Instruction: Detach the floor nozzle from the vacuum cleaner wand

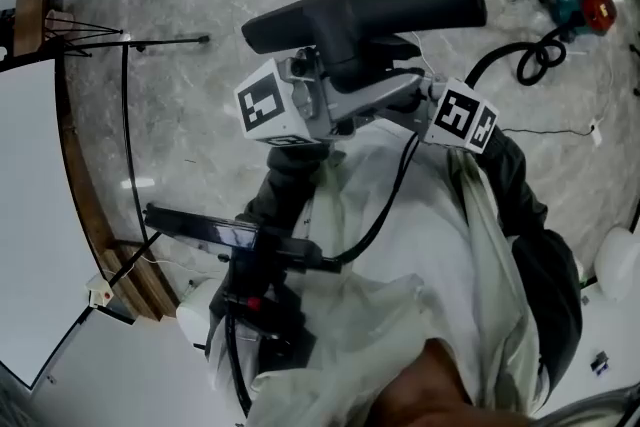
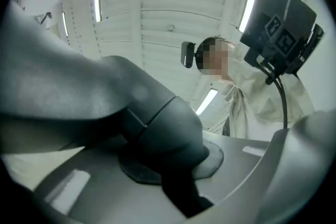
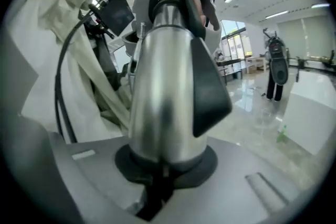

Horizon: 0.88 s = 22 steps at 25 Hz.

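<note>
Between the jaws of the left gripper (image 2: 173, 165), which are closed on it, sits the rounded neck of the dark grey plastic floor nozzle (image 2: 157, 128). The right gripper (image 3: 167, 165) is clamped in the same way round the silver metal wand (image 3: 160, 97), near a black plastic catch (image 3: 210, 94) on the tube's right side. Both grippers meet at the centre of the head view, held up in front of the person's pale coat (image 1: 440, 245) and well above the grey marbled floor (image 1: 190, 85). The nozzle's long bar lies crosswise on their far side.

Risks, as judged:
- (a) If the catch is not pressed, pulling the grippers apart would load the joint, and the smooth metal tube could slip through the right jaws.
- (b) The left jaws hold a curved, tapering neck, so a twist could let the nozzle swivel or roll out of the grip.
- (c) Once the joint gives, the freed nozzle would hang from one gripper alone and could drop to the hard floor.

Appearance of the nozzle: matt dark grey, a wide bar with rounded ends and a thick neck at mid-length. No view shows the joint itself, so whether the nozzle is seated on the wand or already parted cannot be told.
</note>
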Each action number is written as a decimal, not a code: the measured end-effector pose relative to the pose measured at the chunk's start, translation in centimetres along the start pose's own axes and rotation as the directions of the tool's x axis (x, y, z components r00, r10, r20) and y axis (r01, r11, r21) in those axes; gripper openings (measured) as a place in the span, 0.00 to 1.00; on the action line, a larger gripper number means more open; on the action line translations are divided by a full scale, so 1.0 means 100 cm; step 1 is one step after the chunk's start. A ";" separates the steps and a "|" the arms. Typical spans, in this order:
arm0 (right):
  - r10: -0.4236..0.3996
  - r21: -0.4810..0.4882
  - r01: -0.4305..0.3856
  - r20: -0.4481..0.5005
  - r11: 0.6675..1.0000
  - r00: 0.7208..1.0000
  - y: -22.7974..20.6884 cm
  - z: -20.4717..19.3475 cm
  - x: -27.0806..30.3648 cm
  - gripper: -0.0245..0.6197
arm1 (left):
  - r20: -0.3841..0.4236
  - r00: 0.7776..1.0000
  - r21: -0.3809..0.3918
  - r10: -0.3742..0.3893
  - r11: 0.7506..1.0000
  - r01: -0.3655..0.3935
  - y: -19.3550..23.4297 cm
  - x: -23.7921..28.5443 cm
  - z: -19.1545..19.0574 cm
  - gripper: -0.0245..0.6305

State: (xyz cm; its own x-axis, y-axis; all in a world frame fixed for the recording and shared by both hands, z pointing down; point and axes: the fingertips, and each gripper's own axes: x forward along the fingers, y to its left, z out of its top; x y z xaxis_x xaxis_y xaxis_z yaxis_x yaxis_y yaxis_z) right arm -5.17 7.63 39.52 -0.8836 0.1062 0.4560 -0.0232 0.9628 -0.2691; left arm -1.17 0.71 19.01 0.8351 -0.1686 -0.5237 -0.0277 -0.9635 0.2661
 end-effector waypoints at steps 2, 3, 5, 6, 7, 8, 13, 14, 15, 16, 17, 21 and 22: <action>-0.175 0.015 0.175 0.016 0.984 0.984 -0.019 0.004 0.003 0.10 | -0.002 0.993 0.014 0.115 0.993 -0.115 0.016 -0.001 0.003 0.15; -0.279 0.020 0.279 0.020 0.960 0.960 -0.031 0.007 0.004 0.10 | -0.012 0.983 0.025 0.186 0.982 -0.185 0.026 -0.002 0.004 0.15; -0.464 0.026 0.464 0.014 0.885 0.886 -0.054 0.009 0.003 0.10 | -0.028 0.938 0.041 0.347 0.938 -0.345 0.047 -0.009 0.006 0.16; -0.520 0.025 0.520 0.003 0.854 0.854 -0.062 0.009 0.003 0.10 | -0.032 0.905 0.043 0.425 0.905 -0.424 0.056 -0.014 0.006 0.16; -0.549 0.020 0.549 -0.011 0.835 0.836 -0.066 0.008 0.003 0.10 | -0.034 0.871 0.043 0.489 0.872 -0.488 0.064 -0.019 0.006 0.16; -0.557 0.012 0.557 -0.025 0.830 0.830 -0.068 0.007 0.003 0.10 | -0.036 0.847 0.041 0.531 0.847 -0.529 0.069 -0.023 0.007 0.16; -0.400 -0.045 0.399 -0.004 0.916 0.917 -0.048 0.007 0.004 0.10 | -0.043 0.940 0.064 0.339 0.940 -0.336 0.040 -0.011 0.005 0.15; -0.328 -0.062 0.327 0.001 0.943 0.945 -0.038 0.006 0.004 0.10 | -0.046 0.971 0.069 0.236 0.970 -0.233 0.025 -0.007 0.005 0.15; -0.243 -0.077 0.242 0.001 0.967 0.970 -0.027 0.006 0.004 0.10 | -0.050 0.991 0.067 0.126 0.990 -0.123 0.010 -0.005 0.004 0.15; -0.156 -0.087 0.155 -0.001 0.984 0.988 -0.016 0.005 0.004 0.10 | -0.053 0.998 0.060 0.025 0.998 -0.022 -0.005 -0.005 0.002 0.15; -0.078 -0.090 0.077 -0.006 0.993 0.997 -0.006 0.003 0.004 0.10 | -0.053 0.997 0.049 -0.054 0.997 0.057 -0.015 -0.007 0.000 0.15; -0.033 -0.041 0.032 -0.012 0.999 0.999 -0.006 0.000 0.006 0.10 | -0.007 0.997 0.004 -0.077 0.997 0.077 -0.007 -0.010 0.001 0.15; -0.091 -0.022 0.091 -0.005 0.996 0.996 -0.014 0.001 0.007 0.10 | 0.005 1.000 0.002 -0.017 1.000 0.017 0.004 -0.010 0.002 0.15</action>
State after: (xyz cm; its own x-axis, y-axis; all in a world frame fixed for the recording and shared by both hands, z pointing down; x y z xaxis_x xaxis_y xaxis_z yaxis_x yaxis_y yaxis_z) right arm -5.81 6.32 40.16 -0.8754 0.0192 0.4829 -0.0931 0.9738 -0.2074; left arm -2.11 0.45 19.42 0.8324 -0.1538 -0.5324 -0.0149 -0.9666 0.2560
